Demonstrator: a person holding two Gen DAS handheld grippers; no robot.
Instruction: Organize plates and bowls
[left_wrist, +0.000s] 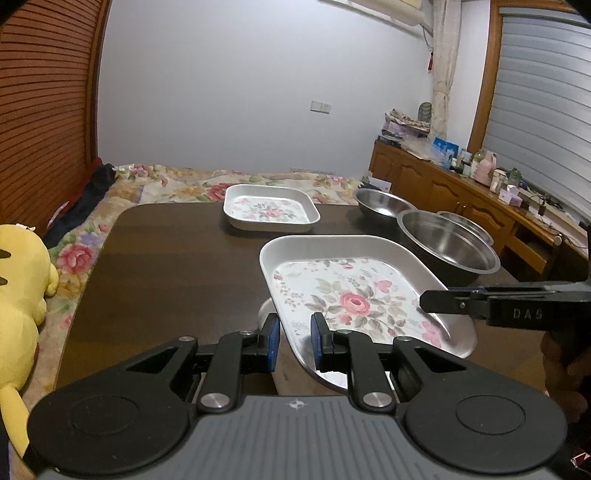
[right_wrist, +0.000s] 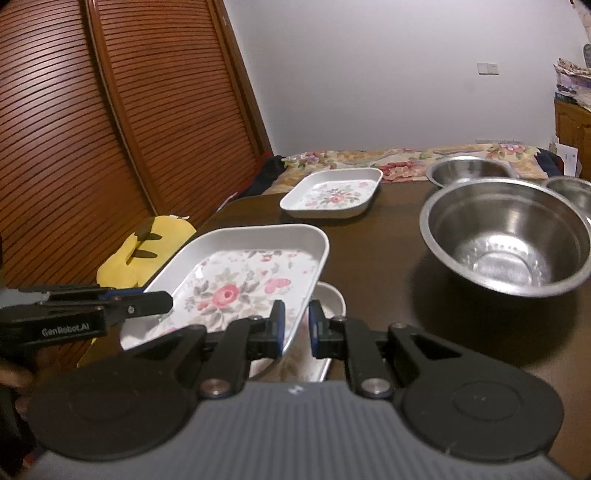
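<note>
left hand-held gripper (left_wrist: 294, 341) clamps near floral plate (left_wrist: 354, 291) edge | right hand-held gripper (right_wrist: 295, 328) clamps opposite edge | table (left_wrist: 166, 266) left bare

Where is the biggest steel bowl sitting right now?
The biggest steel bowl sits on the dark table, on the right side in both views, just right of the held floral tray and in front of two smaller steel bowls.

Near floral plate (left_wrist: 354, 291) tilted, raised over white dish (right_wrist: 330, 295); 2nd floral plate (left_wrist: 271, 210) flat at far edge; 3 steel bowls (right_wrist: 506, 236) grouped w/ rims close, right.
</note>
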